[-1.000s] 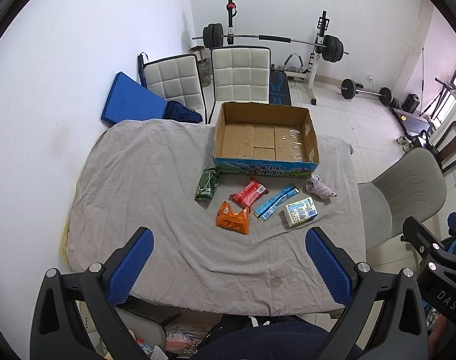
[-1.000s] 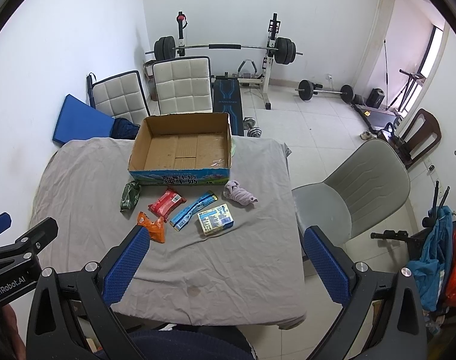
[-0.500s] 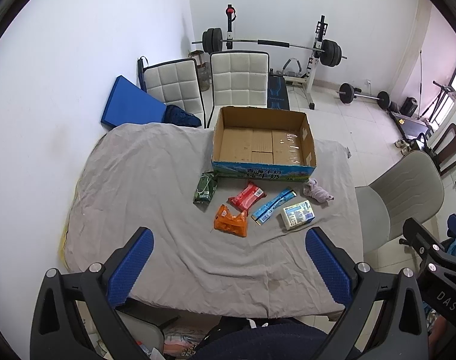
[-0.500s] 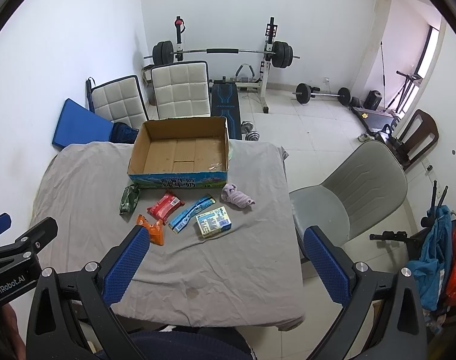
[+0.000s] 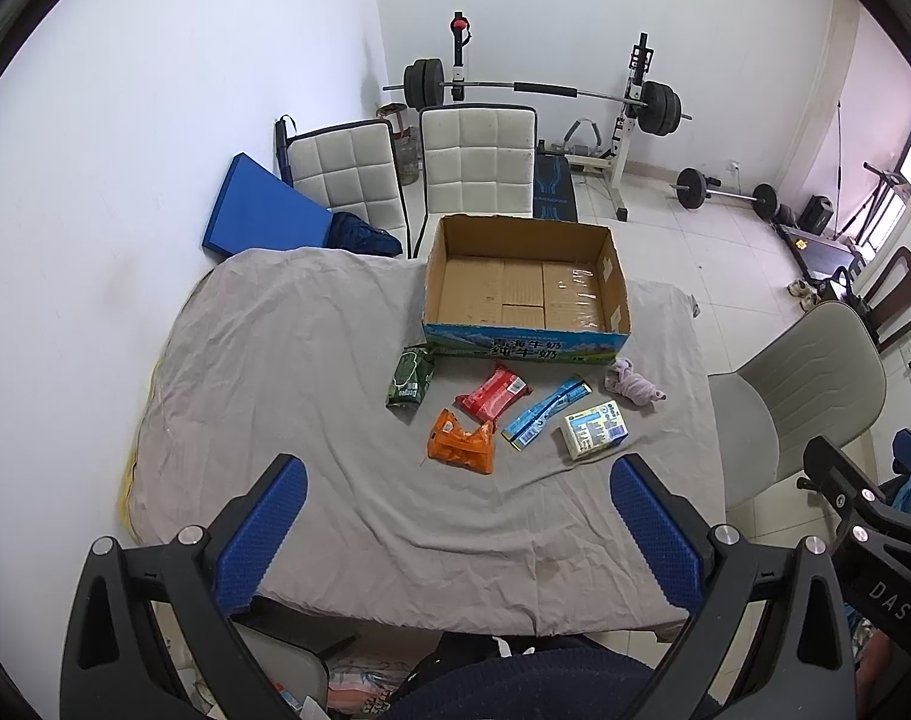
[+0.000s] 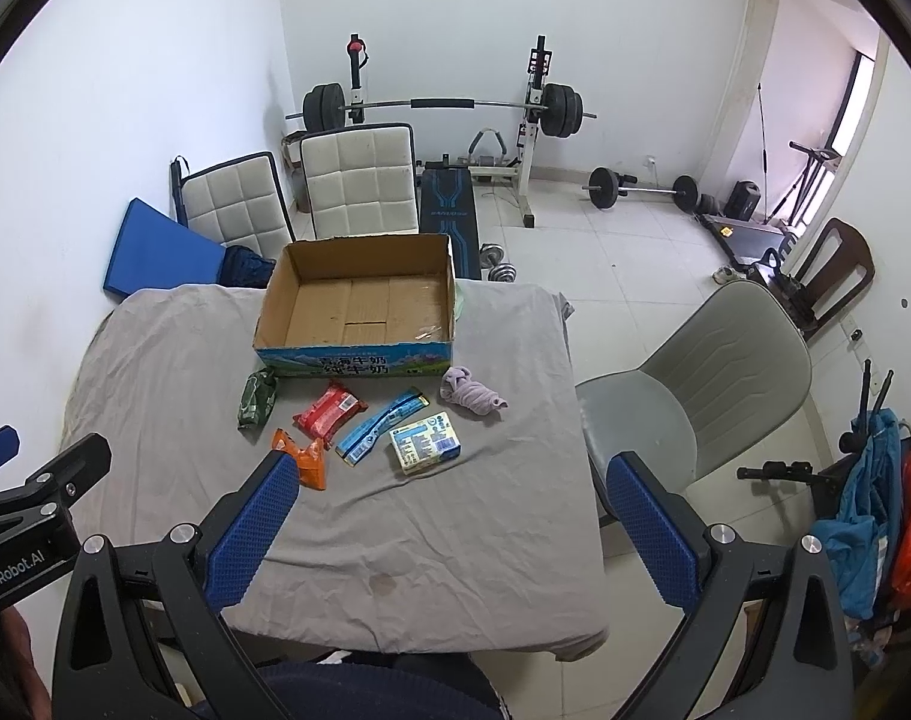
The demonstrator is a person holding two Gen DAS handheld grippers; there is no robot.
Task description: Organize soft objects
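An open, empty cardboard box (image 5: 524, 288) (image 6: 359, 306) stands at the far side of a table covered in grey cloth (image 5: 275, 372) (image 6: 455, 528). In front of it lie a green packet (image 5: 410, 377) (image 6: 257, 399), a red packet (image 5: 492, 393) (image 6: 329, 411), an orange packet (image 5: 461, 443) (image 6: 305, 457), a blue packet (image 5: 545, 413) (image 6: 380, 426), a white-and-blue tissue pack (image 5: 595, 429) (image 6: 425, 441) and a lilac cloth (image 5: 632, 387) (image 6: 473, 397). My left gripper (image 5: 455, 531) and right gripper (image 6: 449, 522) are both open, empty, high above the table's near edge.
A grey chair (image 5: 803, 396) (image 6: 695, 390) stands at the table's right side. Two white padded chairs (image 5: 476, 159) and a blue mat (image 5: 257, 207) are behind the table. A barbell rack (image 6: 443, 114) and weights stand further back.
Both grippers have drawn back and up a little, so the table and items look slightly smaller and lower. Nothing on the table has moved.
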